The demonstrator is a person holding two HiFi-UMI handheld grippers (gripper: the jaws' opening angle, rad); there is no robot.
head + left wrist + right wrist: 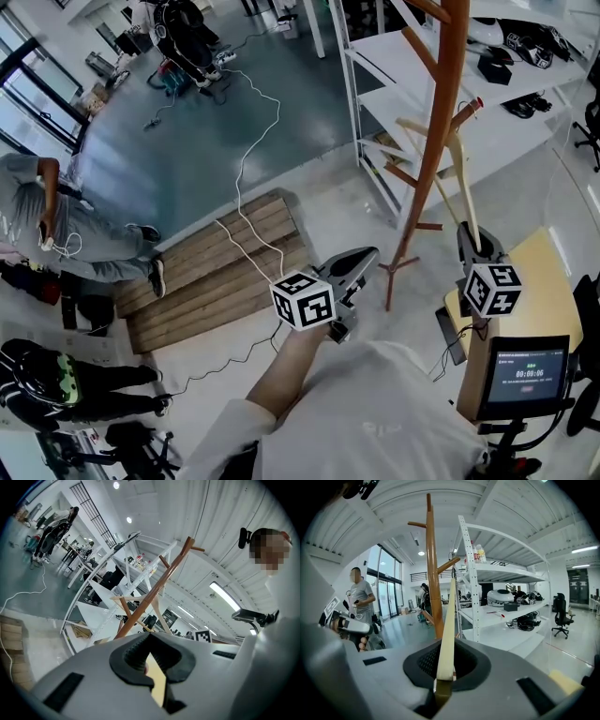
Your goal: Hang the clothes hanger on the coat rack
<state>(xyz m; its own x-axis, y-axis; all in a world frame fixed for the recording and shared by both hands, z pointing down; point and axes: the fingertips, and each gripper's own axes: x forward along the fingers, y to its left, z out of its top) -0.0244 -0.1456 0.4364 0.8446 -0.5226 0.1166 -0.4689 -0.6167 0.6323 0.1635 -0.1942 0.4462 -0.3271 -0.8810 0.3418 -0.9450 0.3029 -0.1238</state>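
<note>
Well, closest to me, my left tongs (357, 263) are pressed together with nothing between them, held out level beside the foot of the coat rack, their marker cube (304, 300) facing up at me. My right tongs (447, 654) are clamped tight on one end of the pale wooden clothes hanger (449, 616), which rises from the grip as a thin cream bar. From above, that hanger (460, 178) climbs from my right tongs (477, 246) and bends over towards the tall brown wooden coat rack (437, 122), level with one of its slanted pegs. Whether it touches the peg I cannot tell, but it is in my grip and not hanging free. Just under my right hand sits a pale yellow table top (530, 281) with a small dark screen on a stand (530, 373) nearer me. Beyond the rack stands a white metal shelving unit (474, 576). Its upper shelf carries a few small bottles (477, 553), the middle one a rounded white-and-black helmet-like thing (504, 597) and a black box (510, 606), and the lower one a heap of black gear (527, 620). Farther out on the floor lie a slatted wooden pallet (217, 272) and a loose white cable (249, 155), and a person in grey (58, 225) stands beyond the pallet.
</note>
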